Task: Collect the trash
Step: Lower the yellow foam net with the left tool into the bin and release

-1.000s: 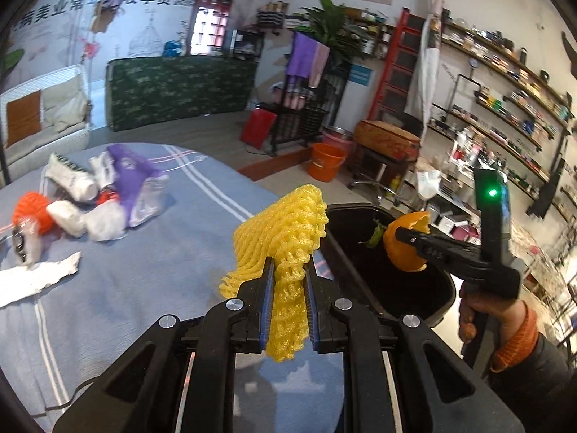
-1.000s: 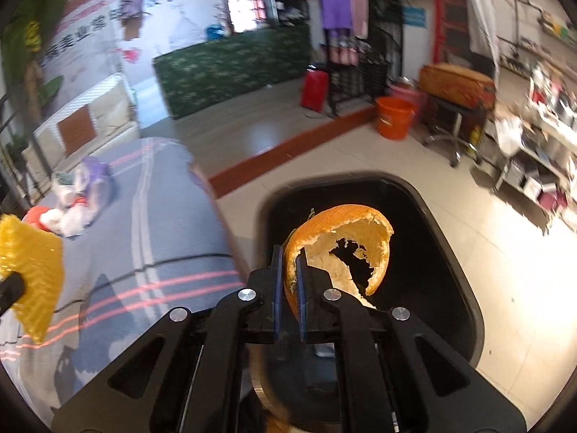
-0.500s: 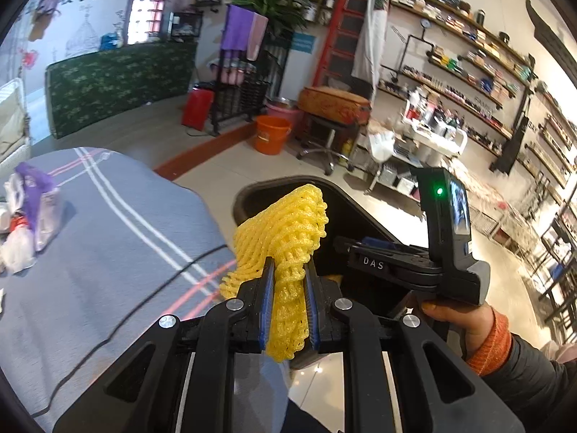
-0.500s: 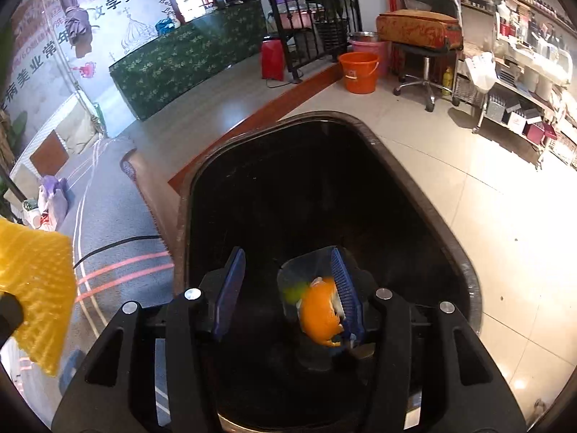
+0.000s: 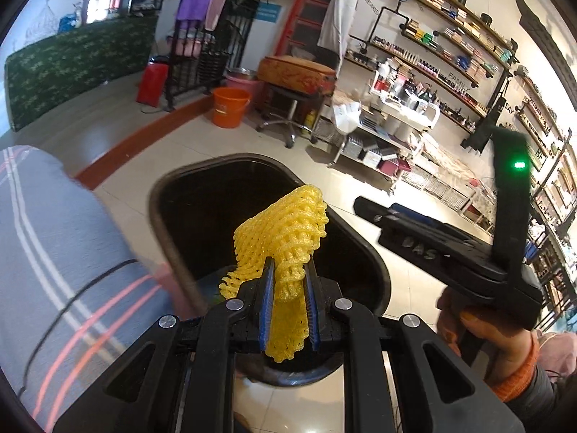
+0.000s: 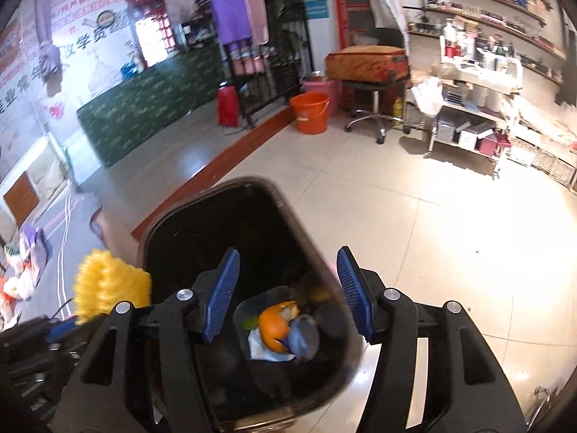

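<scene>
My left gripper (image 5: 287, 303) is shut on a yellow foam fruit net (image 5: 285, 227), held over the near rim of the black trash bin (image 5: 169, 184). In the right wrist view the net (image 6: 108, 285) shows at the left beside the bin (image 6: 151, 231). My right gripper (image 6: 288, 292) hangs above the bin with its jaws opening and nothing between them. Below it, an orange peel (image 6: 276, 326) lies on other trash at the bin's bottom. In the left wrist view the right gripper (image 5: 364, 204) is at the right, held by a hand (image 5: 487, 335) in an orange cuff.
The blue striped tablecloth (image 5: 54, 252) lies left of the bin, with more trash (image 6: 21, 274) on it far left. Beyond the bin, on the tiled floor, are an orange bucket (image 5: 230, 106), a stool with a case (image 5: 292, 75) and shelving (image 5: 404, 108).
The right gripper opened and the orange peel dropped into the bin. The left gripper carried the yellow net from over the table to above the bin's edge.
</scene>
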Demonstrator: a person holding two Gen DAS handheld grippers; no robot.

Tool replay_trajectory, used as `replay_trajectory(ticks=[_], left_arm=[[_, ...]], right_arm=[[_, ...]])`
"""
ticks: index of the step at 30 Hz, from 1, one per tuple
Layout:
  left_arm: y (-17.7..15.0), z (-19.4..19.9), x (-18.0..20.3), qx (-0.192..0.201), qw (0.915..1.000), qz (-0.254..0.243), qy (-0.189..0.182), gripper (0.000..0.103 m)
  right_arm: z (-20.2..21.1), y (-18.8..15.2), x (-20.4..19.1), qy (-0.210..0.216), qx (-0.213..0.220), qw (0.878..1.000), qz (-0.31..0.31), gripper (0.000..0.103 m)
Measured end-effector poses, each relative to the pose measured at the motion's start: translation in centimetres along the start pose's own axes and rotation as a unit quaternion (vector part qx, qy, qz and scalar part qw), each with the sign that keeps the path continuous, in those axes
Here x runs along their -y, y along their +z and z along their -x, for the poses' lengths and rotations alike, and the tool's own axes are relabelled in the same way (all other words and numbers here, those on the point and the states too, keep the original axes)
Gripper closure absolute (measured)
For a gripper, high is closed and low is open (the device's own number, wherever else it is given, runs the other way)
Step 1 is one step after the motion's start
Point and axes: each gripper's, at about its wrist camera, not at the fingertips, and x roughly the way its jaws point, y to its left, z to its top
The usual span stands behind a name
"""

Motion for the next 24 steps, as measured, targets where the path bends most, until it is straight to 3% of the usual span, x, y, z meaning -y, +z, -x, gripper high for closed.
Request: replay_trajectory(ticks=[7,9,10,11,13,17,20,24], left_arm=[[-0.2,-2.2,1.0,-0.024,0.9996,-0.017,-0.001,0.087],[-0.2,-2.7,1.2,-0.032,0.9993,-0.02,0.0,0.081],[-0.3,-2.9,1.2,-0.035,0.9991,-0.022,0.002,0.07],[-0.3,-3.1,1.4,-0.037,0.999,-0.023,0.006,0.049],[-0.5,-3.0,1.3,-0.034,0.9993,-0.015,0.004,0.029],[-0.7,-2.5,1.3,-0.027,0.9996,-0.01,0.006,0.02],[-0.7,-1.6,1.5,-0.019,0.9996,-0.015,0.017,0.016],[-1.3,1.0,1.4,0.014,0.9995,-0.017,0.023,0.006]], right_arm=[[0.1,0.3,2.8,-0.016,0.004,1.0,-0.018,0.046],[0.1,0.4,3.2,-0.02,0.004,1.0,-0.022,0.046],[0.1,0.5,3.3,-0.021,0.005,1.0,-0.023,0.046],[0.1,0.6,3.5,-0.022,0.007,0.999,-0.024,0.046],[0.2,0.7,3.7,-0.023,0.008,0.999,-0.026,0.046],[0.5,1.1,3.8,-0.027,0.015,0.999,-0.03,0.046],[0.8,1.3,4.0,-0.027,0.022,0.999,-0.037,0.033],[0.7,1.1,3.5,-0.02,0.018,0.999,-0.037,0.029]])
